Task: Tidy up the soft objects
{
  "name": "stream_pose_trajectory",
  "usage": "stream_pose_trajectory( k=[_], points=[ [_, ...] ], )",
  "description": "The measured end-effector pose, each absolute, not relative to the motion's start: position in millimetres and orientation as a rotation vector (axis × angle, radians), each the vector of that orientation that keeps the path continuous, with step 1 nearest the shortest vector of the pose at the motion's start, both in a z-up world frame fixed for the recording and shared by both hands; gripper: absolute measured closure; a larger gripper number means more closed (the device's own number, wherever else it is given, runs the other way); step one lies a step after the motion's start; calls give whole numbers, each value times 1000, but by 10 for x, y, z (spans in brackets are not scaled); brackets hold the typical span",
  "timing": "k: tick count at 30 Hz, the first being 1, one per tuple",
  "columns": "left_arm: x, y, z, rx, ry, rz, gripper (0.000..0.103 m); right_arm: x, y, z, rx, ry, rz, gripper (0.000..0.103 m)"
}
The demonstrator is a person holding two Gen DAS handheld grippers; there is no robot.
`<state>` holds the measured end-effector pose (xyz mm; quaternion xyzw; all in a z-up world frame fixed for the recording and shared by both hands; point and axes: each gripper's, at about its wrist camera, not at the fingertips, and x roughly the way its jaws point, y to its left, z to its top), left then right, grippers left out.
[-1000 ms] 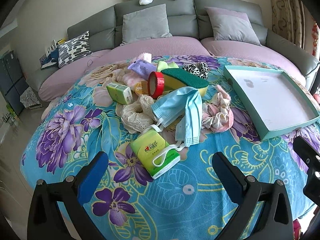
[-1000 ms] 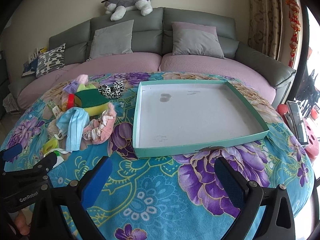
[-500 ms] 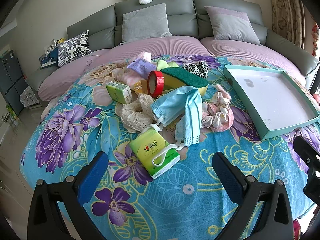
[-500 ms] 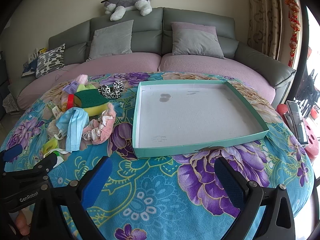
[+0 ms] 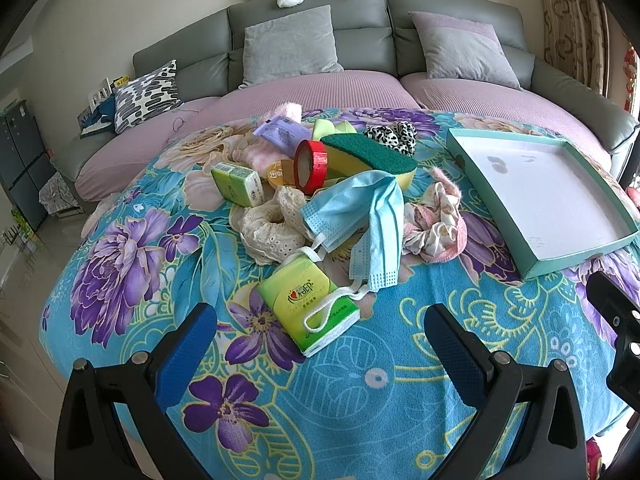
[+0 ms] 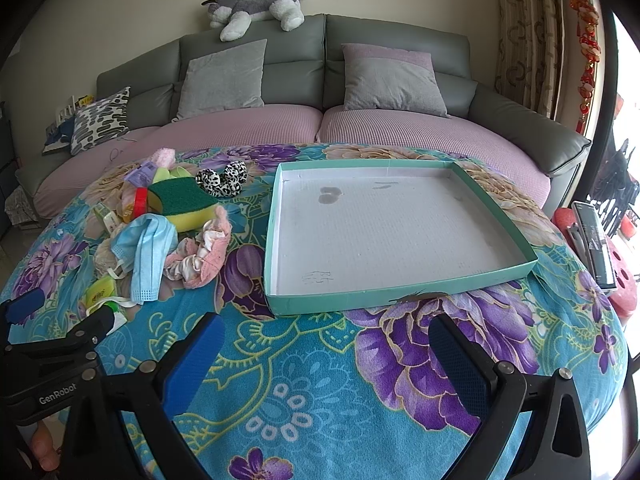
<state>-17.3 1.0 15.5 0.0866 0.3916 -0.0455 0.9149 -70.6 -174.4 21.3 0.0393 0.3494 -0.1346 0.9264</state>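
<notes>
Here's the pile of soft things, heaped on the left half of the floral blanket (image 5: 120, 256): a blue face mask (image 5: 360, 216) draped over the middle, a pink scrunchie (image 5: 434, 224) just to its right, a cream lace scrunchie (image 5: 272, 228) to its left, and a leopard-print scrunchie (image 5: 392, 136) at the far side. A green tissue pack (image 5: 310, 312) lies nearest, a mask loop across it (a second pack (image 5: 236, 184) sits further back). The yellow-green sponge (image 5: 372, 158) leans against a red tape roll (image 5: 310, 166). To the right, well apart from the heap, the teal tray (image 6: 404, 302) holds nothing. Left gripper (image 5: 320, 344) hovers wide open just short of the near tissue pack; right gripper (image 6: 326, 354) is spread wide too, facing the tray's near edge. Grey sofa (image 6: 400, 32) behind.
</notes>
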Motion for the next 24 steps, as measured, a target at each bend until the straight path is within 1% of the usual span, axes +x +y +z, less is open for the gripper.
stream_pose_trajectory(
  k=[18,24],
  points=[
    [-161,25,148,171,817,-103,0,-708,-1743,217,82,718,-277,0],
    [-96,187,244,68,807,-186,0,-717,-1706,287,52,706,-234,0]
  ],
)
